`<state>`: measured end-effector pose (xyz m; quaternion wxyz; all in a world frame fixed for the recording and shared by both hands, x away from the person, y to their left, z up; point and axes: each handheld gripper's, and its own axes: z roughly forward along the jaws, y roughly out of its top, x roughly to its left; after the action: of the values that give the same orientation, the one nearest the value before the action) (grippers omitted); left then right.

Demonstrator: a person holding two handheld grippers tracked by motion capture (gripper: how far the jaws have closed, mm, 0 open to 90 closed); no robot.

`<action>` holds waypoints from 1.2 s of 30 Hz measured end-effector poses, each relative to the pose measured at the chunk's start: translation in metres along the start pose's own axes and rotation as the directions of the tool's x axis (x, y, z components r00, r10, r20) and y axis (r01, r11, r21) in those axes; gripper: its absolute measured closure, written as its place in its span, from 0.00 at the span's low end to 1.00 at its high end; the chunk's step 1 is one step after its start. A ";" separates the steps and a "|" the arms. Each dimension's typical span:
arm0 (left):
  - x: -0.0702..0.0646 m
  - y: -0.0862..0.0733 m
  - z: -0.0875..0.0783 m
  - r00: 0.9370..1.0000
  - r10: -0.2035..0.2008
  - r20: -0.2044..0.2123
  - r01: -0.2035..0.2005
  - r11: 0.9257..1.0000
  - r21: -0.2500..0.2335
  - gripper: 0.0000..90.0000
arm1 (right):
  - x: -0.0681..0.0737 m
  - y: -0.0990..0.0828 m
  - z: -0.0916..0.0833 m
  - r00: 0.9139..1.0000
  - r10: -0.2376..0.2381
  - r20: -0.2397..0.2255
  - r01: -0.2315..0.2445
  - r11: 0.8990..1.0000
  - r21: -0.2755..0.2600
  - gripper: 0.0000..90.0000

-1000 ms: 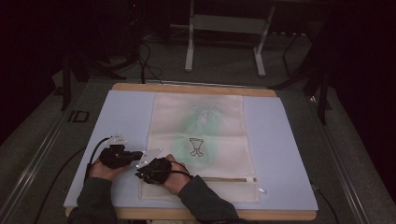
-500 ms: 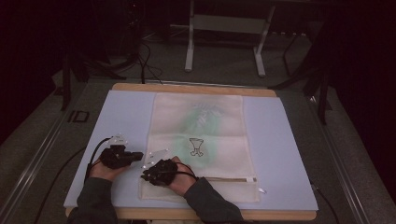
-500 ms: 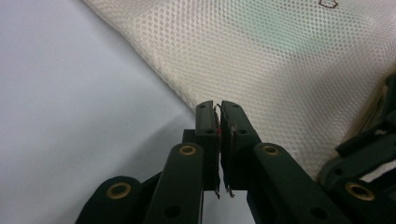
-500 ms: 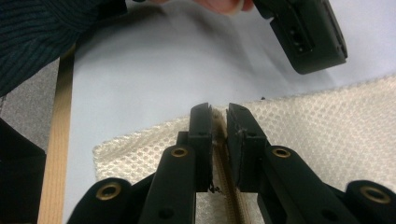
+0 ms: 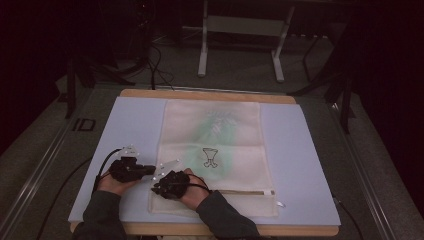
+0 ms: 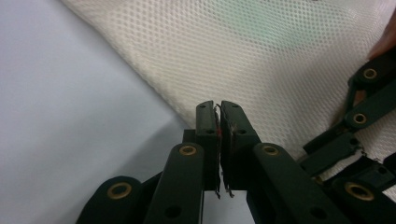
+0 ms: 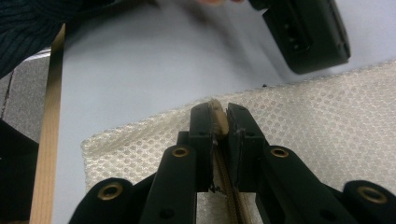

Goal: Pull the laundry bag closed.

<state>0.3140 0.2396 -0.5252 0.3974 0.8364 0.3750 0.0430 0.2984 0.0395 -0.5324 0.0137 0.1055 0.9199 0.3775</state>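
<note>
A cream mesh laundry bag lies flat on a pale blue mat that covers a wooden table; a zipper runs along the bag near its edge on the person's side, and a small dark goblet-shaped print sits at its middle over a faint green patch.

In the high view the right gripper rests on the bag's near left corner, held in the right hand, and the left gripper lies just beside the bag's left edge, held in the left hand. The two grippers are close together, tips almost meeting.

In the right gripper view the right gripper has its jaws pressed almost together on the tan end of the zipper, which rises between the pads; the zipper tape runs down between the fingers towards the camera. The mesh bag spreads to both sides of the fingertips, its corner lies off to their left, and the blue mat lies beyond them. The other gripper's black body hangs beyond and to the right of the tips.

In the left gripper view the left gripper has its jaws nearly closed, a thin slit between the pads with nothing clearly caught in it. Its fingertips lie right at the bag's edge, mesh beyond and to the right, mat to the left. Whether the pads pinch the mesh I cannot tell.
</note>
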 end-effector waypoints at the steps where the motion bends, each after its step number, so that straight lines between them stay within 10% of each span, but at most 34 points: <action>1: -0.001 0.000 0.001 1.000 0.004 0.004 -0.004 1.000 0.011 0.96 | 0.000 0.000 0.001 1.000 -0.001 0.008 0.001 1.000 -0.004 0.91; 21: -0.007 -0.001 0.009 0.999 -0.008 0.048 0.003 0.995 0.104 0.99 | -0.001 -0.001 0.000 1.000 -0.010 0.001 0.010 1.000 -0.006 0.90; 29: -0.008 -0.001 0.009 0.998 -0.017 0.057 0.010 0.993 0.121 1.00 | -0.006 0.001 0.001 0.998 0.056 -0.034 -0.056 0.998 0.003 0.90; 36: -0.012 0.000 0.008 0.999 -0.004 0.037 -0.001 0.991 0.137 1.00 | -0.001 0.004 0.001 1.000 -0.004 0.004 0.004 1.000 0.026 0.91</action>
<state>0.3083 0.2271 -0.5282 0.3457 0.8622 0.3701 0.0013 0.2999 0.0431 -0.5301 0.0151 0.1048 0.9248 0.3655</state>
